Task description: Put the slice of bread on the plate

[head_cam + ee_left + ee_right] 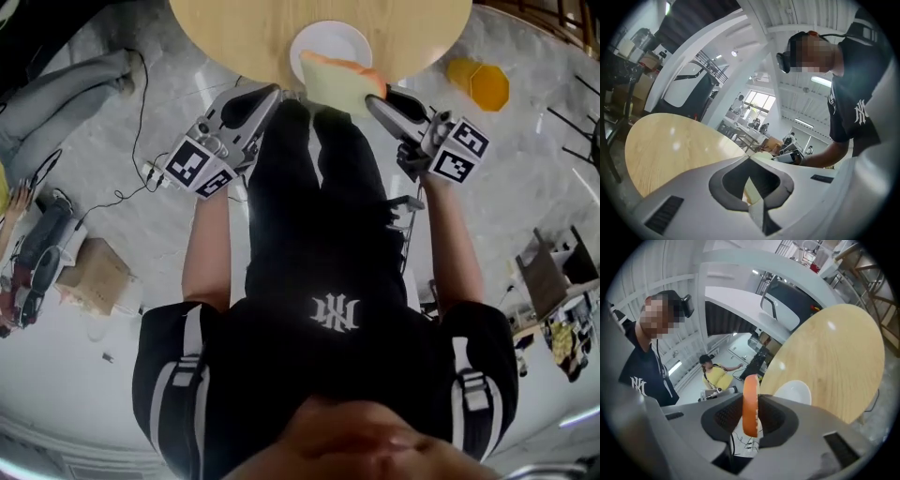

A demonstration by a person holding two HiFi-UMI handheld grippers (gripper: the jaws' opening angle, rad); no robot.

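Note:
A white plate [330, 39] lies on the round wooden table [234, 33], close to its near edge. The bread slice [339, 84], pale with an orange crust, hangs over the table's edge just in front of the plate. My right gripper [375, 99] is shut on its right side. Seen edge-on in the right gripper view, the bread slice [750, 404] stands upright between the jaws, with the plate [792, 392] beyond. My left gripper [278, 92] hovers left of the slice, jaw tips together and holding nothing. In the left gripper view, that gripper [750, 158] points across the table [670, 145].
My black-trousered legs [319, 206] stand against the table's near edge. A yellow stool [480, 84] is on the floor to the right. A cardboard box [94, 274] and cables [131, 187] lie at the left. A person in yellow [715, 376] sits far off.

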